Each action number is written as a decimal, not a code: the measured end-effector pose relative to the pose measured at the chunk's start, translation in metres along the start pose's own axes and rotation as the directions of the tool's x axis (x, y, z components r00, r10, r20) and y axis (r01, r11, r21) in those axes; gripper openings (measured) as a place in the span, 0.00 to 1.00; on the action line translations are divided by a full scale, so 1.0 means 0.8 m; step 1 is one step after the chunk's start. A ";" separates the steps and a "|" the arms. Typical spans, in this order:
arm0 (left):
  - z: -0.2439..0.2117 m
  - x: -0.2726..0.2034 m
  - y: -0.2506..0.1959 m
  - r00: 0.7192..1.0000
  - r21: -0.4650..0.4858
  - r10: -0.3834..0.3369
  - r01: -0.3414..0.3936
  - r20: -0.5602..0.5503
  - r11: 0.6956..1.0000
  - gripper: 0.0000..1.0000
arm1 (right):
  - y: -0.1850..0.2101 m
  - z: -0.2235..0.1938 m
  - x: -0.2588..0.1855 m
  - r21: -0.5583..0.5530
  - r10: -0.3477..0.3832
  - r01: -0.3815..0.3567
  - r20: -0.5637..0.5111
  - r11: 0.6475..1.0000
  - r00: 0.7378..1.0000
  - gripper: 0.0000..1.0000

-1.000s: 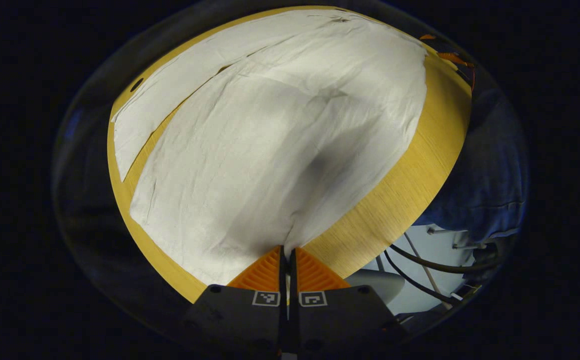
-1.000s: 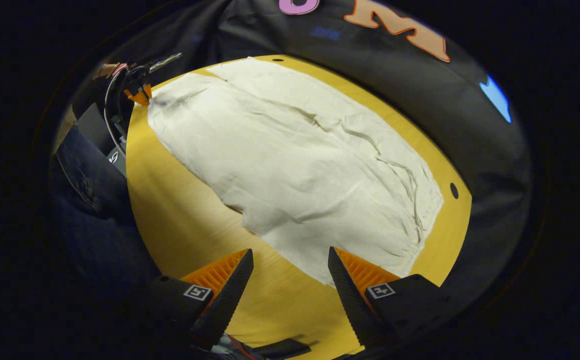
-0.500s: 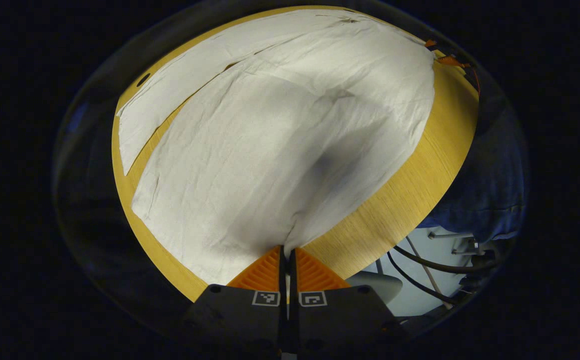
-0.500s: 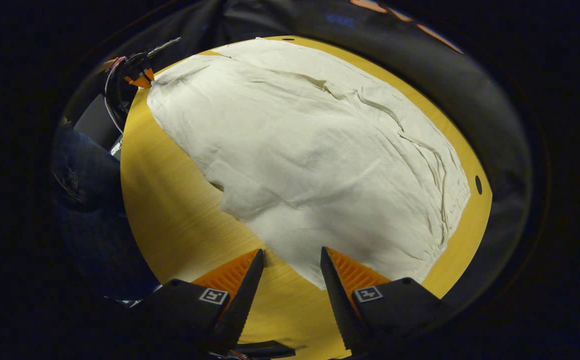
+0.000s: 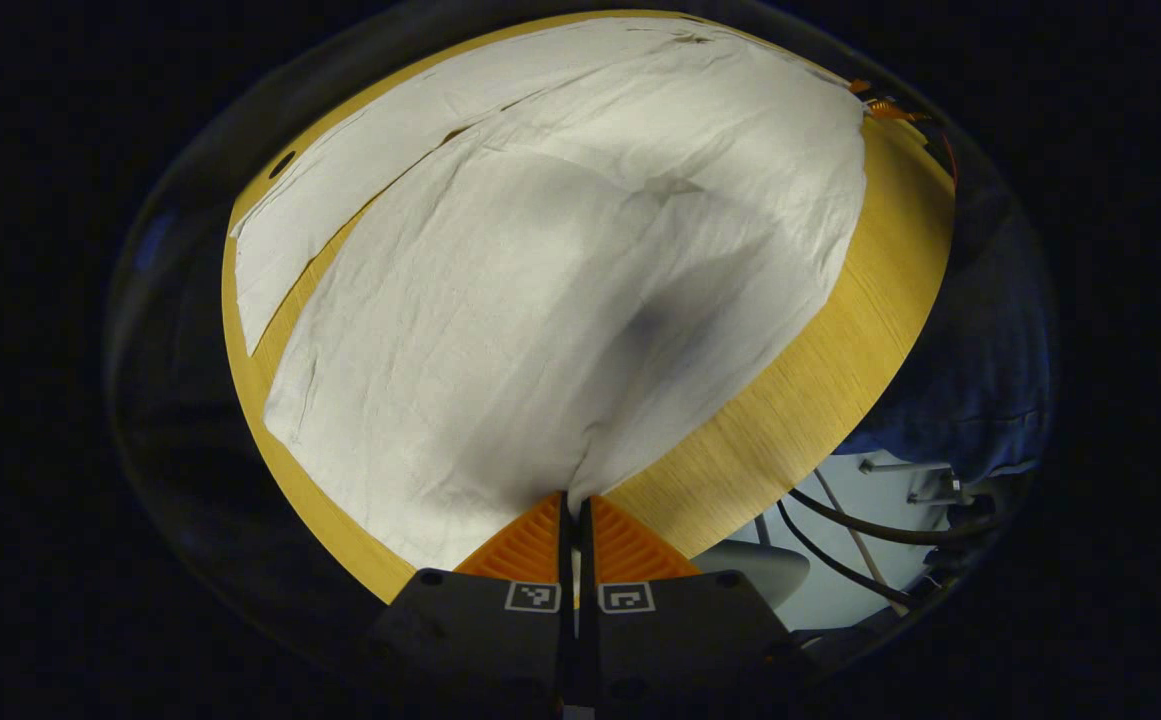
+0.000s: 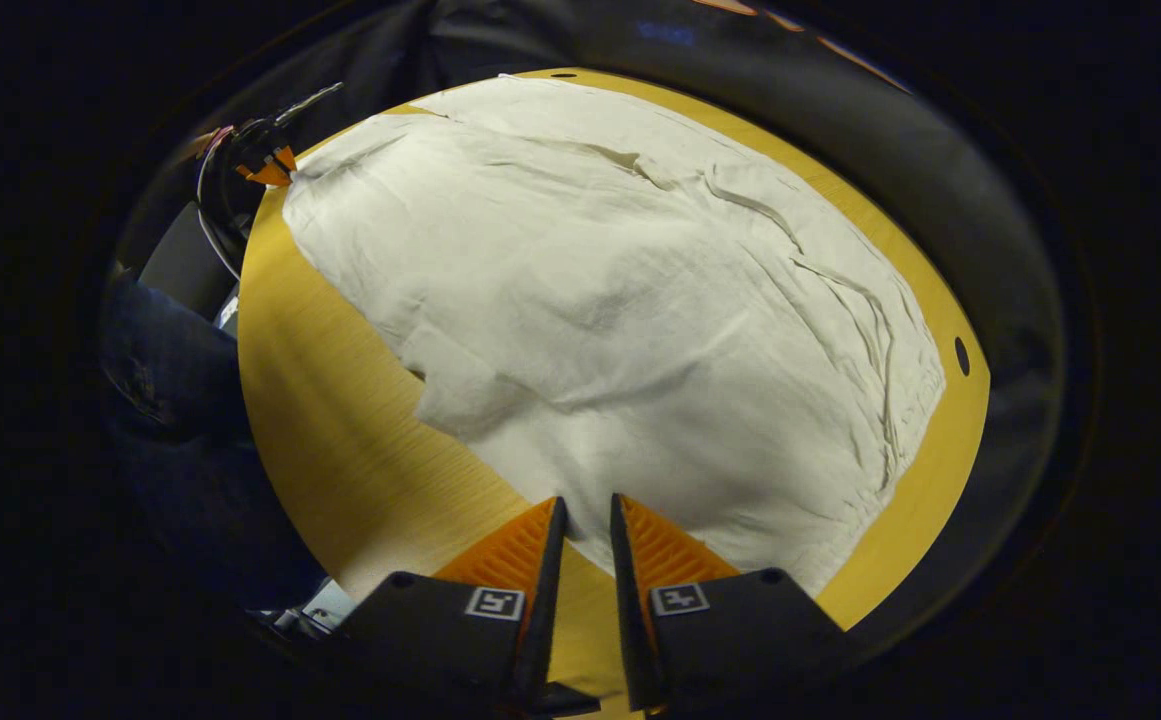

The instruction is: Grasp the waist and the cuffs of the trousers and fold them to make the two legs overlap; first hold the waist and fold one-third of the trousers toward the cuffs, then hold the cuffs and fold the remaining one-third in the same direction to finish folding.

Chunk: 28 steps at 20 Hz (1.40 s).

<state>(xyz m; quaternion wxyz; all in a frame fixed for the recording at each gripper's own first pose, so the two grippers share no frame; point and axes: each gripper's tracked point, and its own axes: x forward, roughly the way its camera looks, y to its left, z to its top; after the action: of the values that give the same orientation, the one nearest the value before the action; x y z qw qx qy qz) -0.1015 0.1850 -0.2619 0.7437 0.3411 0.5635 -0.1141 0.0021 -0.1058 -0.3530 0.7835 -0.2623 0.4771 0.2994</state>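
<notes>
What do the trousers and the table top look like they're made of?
The trousers look like a thin, matte, off-white woven cloth, maybe cotton or linen: fine creases, and fabric puckers toward the left gripper. The table looks like light wood or wood-look laminate: faint straight grain lines and a smooth surface.

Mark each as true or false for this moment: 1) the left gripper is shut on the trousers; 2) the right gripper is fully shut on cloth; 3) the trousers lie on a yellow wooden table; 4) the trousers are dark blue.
1) True: the left gripper pinches an edge of the trousers.
2) False: the right gripper has a narrow gap between its fingers, at the cloth's corner.
3) True: the table is yellow wood.
4) False: they are off-white.
</notes>
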 end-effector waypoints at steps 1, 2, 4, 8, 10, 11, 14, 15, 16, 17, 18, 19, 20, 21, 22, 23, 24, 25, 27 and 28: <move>-0.001 0.000 0.000 1.000 0.003 -0.002 0.002 0.002 1.000 0.00 | -0.004 0.001 0.000 0.000 -0.015 0.015 0.005 1.000 1.000 0.24; -0.001 0.001 0.000 1.000 0.007 -0.003 0.003 0.003 1.000 0.00 | -0.005 -0.001 0.001 0.006 -0.019 0.019 0.001 1.000 1.000 0.13; 0.000 0.000 0.000 1.000 0.009 -0.006 0.006 0.004 1.000 0.00 | -0.006 -0.001 0.002 0.030 -0.028 0.028 -0.008 0.999 1.000 0.08; 0.000 0.001 0.000 1.000 -0.003 -0.009 0.009 0.016 1.000 0.00 | -0.006 0.000 0.000 0.036 -0.061 0.061 0.000 0.997 0.998 0.03; 0.000 0.000 0.000 1.000 -0.020 -0.008 0.009 0.027 1.000 0.00 | -0.009 0.002 -0.004 0.021 -0.109 0.109 0.018 0.994 0.994 0.03; -0.001 0.000 0.001 0.999 -0.036 -0.006 0.007 0.035 0.999 0.00 | -0.010 0.006 -0.007 0.023 -0.132 0.132 0.033 0.991 0.991 0.03; 0.002 0.000 0.006 0.999 -0.097 -0.008 0.013 0.045 0.995 0.00 | -0.018 0.026 -0.018 0.080 -0.194 0.187 0.093 0.979 0.977 0.03; 0.006 -0.003 0.013 0.998 -0.105 0.010 -0.004 0.057 0.994 0.00 | -0.025 0.035 -0.025 0.104 -0.214 0.203 0.115 0.974 0.970 0.02; 0.013 -0.006 0.024 0.997 -0.111 0.037 -0.029 0.070 0.993 0.00 | -0.031 0.040 -0.033 0.129 -0.240 0.224 0.131 0.966 0.962 0.00; 0.023 -0.012 0.038 0.994 -0.123 0.065 -0.054 0.092 0.991 0.00 | -0.038 0.047 -0.042 0.156 -0.265 0.242 0.146 0.958 0.953 0.03; 0.035 -0.019 0.050 0.988 -0.144 0.093 -0.076 0.120 0.987 0.00 | -0.044 0.052 -0.047 0.179 -0.288 0.259 0.160 0.949 0.944 0.02; 0.048 -0.028 0.063 0.981 -0.170 0.121 -0.095 0.153 0.981 0.00 | -0.051 0.059 -0.053 0.199 -0.309 0.274 0.176 0.941 0.935 0.03; 0.062 -0.035 0.079 0.971 -0.202 0.151 -0.113 0.186 0.973 0.00 | -0.056 0.067 -0.060 0.215 -0.333 0.291 0.194 0.932 0.923 0.03; 0.074 -0.044 0.094 0.960 -0.229 0.184 -0.134 0.211 0.964 0.00 | -0.063 0.078 -0.067 0.232 -0.359 0.309 0.217 0.922 0.908 0.03; 0.088 -0.054 0.111 0.946 -0.245 0.219 -0.159 0.237 0.956 0.00 | -0.069 0.088 -0.073 0.249 -0.382 0.324 0.237 0.913 0.894 0.02; 0.103 -0.064 0.127 0.933 -0.259 0.247 -0.178 0.263 0.949 0.00 | -0.076 0.099 -0.079 0.267 -0.405 0.339 0.252 0.902 0.879 0.02; 0.119 -0.072 0.142 0.920 -0.282 0.265 -0.182 0.289 0.942 0.00 | -0.084 0.110 -0.082 0.285 -0.428 0.354 0.266 0.891 0.863 0.02; 0.135 -0.078 0.154 0.912 -0.321 0.270 -0.167 0.310 0.932 0.00 | -0.092 0.122 -0.086 0.302 -0.450 0.367 0.278 0.880 0.849 0.02; 0.177 -0.092 0.179 0.882 -0.395 0.292 -0.135 0.371 0.909 0.00 | -0.109 0.151 -0.097 0.337 -0.489 0.388 0.304 0.858 0.818 0.02; 0.198 -0.099 0.196 0.864 -0.415 0.315 -0.140 0.393 0.899 0.00 | -0.122 0.167 -0.101 0.361 -0.511 0.396 0.316 0.844 0.799 0.02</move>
<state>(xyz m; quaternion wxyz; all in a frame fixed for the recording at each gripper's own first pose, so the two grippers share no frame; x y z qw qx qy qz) 0.0785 0.1834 -0.1091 0.9127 0.2233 0.3420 0.0092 0.1216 -0.0971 -0.2134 0.9418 -0.1905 0.2657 0.0785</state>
